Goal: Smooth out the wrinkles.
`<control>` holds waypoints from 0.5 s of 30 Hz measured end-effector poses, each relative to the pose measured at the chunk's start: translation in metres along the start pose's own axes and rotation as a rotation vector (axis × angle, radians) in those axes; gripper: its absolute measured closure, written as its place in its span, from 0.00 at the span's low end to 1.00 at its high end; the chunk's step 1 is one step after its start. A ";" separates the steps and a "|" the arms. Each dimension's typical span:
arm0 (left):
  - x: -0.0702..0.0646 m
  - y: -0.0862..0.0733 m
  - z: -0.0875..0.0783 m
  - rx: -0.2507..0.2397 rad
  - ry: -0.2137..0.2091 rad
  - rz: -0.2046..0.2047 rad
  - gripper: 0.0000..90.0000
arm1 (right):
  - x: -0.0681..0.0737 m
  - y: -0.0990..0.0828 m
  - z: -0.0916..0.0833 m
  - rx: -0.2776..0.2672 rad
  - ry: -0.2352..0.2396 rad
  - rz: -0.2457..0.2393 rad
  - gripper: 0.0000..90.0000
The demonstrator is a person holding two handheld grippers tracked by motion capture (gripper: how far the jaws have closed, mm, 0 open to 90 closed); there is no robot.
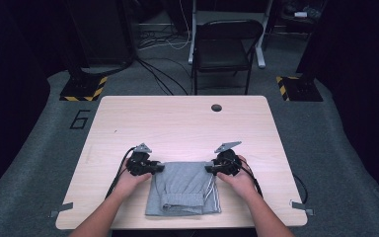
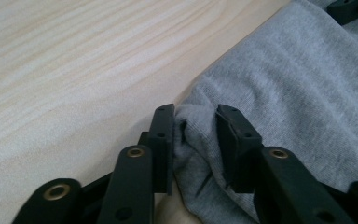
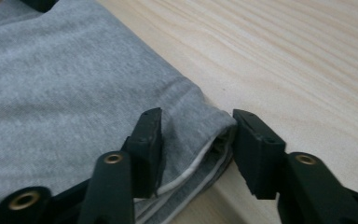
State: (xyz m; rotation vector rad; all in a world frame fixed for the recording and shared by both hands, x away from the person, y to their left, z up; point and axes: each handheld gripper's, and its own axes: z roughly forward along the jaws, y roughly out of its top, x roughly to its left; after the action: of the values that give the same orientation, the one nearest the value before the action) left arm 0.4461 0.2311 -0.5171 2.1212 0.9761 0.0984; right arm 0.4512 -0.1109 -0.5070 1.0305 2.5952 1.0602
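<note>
A folded grey garment (image 1: 182, 187) with white side stripes lies at the near middle of the wooden table (image 1: 177, 123). My left gripper (image 1: 159, 168) is at its far left corner. In the left gripper view the jaws (image 2: 195, 123) pinch a bunched fold of the grey cloth (image 2: 298, 93). My right gripper (image 1: 211, 169) is at the far right corner. In the right gripper view its jaws (image 3: 195, 126) close on the humped corner of the cloth (image 3: 65, 70), where white edging shows. A hand holds each gripper.
A small round hole (image 1: 216, 107) sits near the table's far edge. Beyond the table stand a dark folding chair (image 1: 224, 44) and two stand bases with yellow-black tape (image 1: 84, 89), with cables across the floor.
</note>
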 end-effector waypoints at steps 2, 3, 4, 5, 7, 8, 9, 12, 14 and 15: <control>0.000 0.001 -0.001 0.001 0.004 0.021 0.81 | 0.003 0.001 -0.001 0.002 -0.012 -0.018 0.66; -0.002 0.001 -0.001 0.001 0.005 0.011 0.83 | 0.003 0.001 -0.002 -0.002 -0.018 -0.042 0.68; -0.002 0.002 -0.002 0.003 0.007 0.024 0.84 | 0.005 0.002 -0.003 0.002 -0.016 -0.035 0.71; -0.003 0.002 -0.002 0.004 0.013 0.020 0.85 | 0.005 0.002 -0.004 0.003 -0.020 -0.039 0.72; -0.003 0.004 -0.003 0.007 0.011 0.026 0.86 | 0.005 0.002 -0.006 -0.008 -0.024 -0.042 0.74; -0.003 0.004 -0.003 0.008 0.011 0.023 0.87 | 0.005 0.003 -0.007 -0.013 -0.021 -0.037 0.75; -0.003 0.005 -0.004 0.009 0.011 0.031 0.87 | 0.005 0.003 -0.007 -0.018 -0.021 -0.045 0.76; -0.002 0.007 -0.005 -0.003 0.013 0.032 0.88 | 0.004 0.003 -0.010 -0.027 -0.028 -0.056 0.77; -0.001 0.010 -0.006 -0.004 0.019 0.028 0.88 | 0.004 0.004 -0.011 -0.044 -0.034 -0.056 0.78; -0.002 0.012 -0.007 -0.009 0.027 0.031 0.88 | 0.004 0.005 -0.013 -0.041 -0.035 -0.046 0.78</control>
State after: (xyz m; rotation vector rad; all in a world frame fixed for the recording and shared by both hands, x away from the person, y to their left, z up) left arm 0.4496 0.2295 -0.5040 2.1320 0.9573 0.1473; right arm 0.4459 -0.1130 -0.4936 0.9671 2.5460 1.0707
